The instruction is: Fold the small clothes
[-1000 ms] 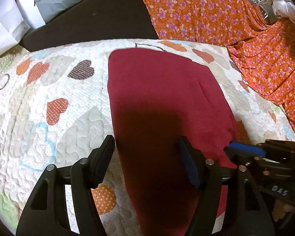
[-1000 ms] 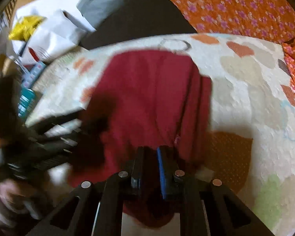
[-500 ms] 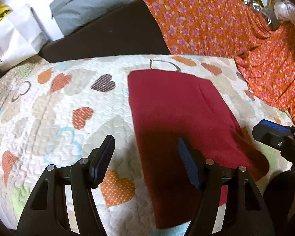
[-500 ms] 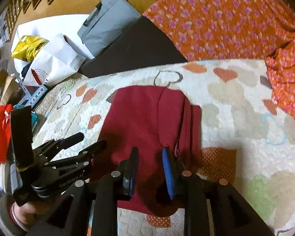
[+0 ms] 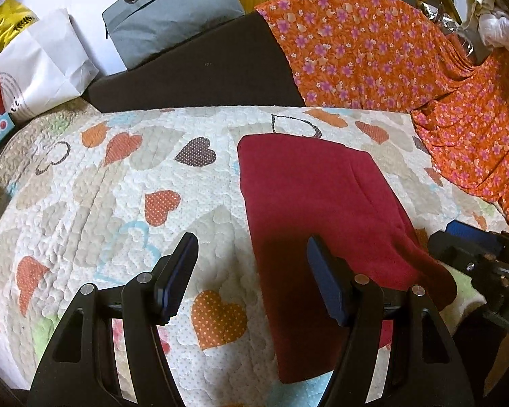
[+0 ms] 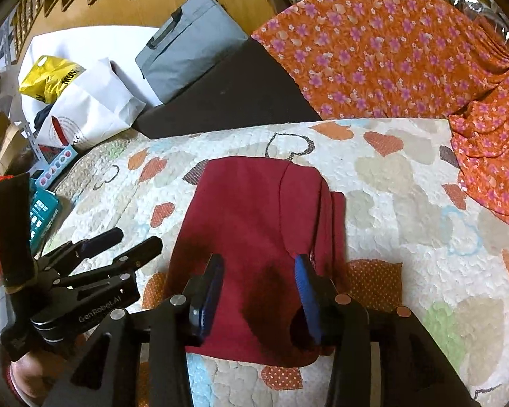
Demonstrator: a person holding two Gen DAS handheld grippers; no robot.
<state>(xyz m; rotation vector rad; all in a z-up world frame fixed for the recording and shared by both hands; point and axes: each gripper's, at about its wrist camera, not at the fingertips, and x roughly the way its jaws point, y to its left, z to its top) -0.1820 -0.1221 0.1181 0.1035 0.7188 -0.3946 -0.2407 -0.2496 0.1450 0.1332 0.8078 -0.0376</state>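
While your left gripper [image 5: 251, 274] hangs open and empty, the red garment [image 5: 315, 203] lies folded on the heart quilt [image 5: 101, 203]; snagging its near edge undoes the fold. From the right, your right gripper [image 6: 259, 293], jaws just opening, holds nothing; dipping could drag the loose flap.

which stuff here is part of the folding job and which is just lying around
Job: folded dark red fleece garment; heart-patterned quilted mat beneath it; left claw and right claw, both open.

Lying about: grey zipped bag; white paper bag; yellow plastic bag; orange floral cloth.
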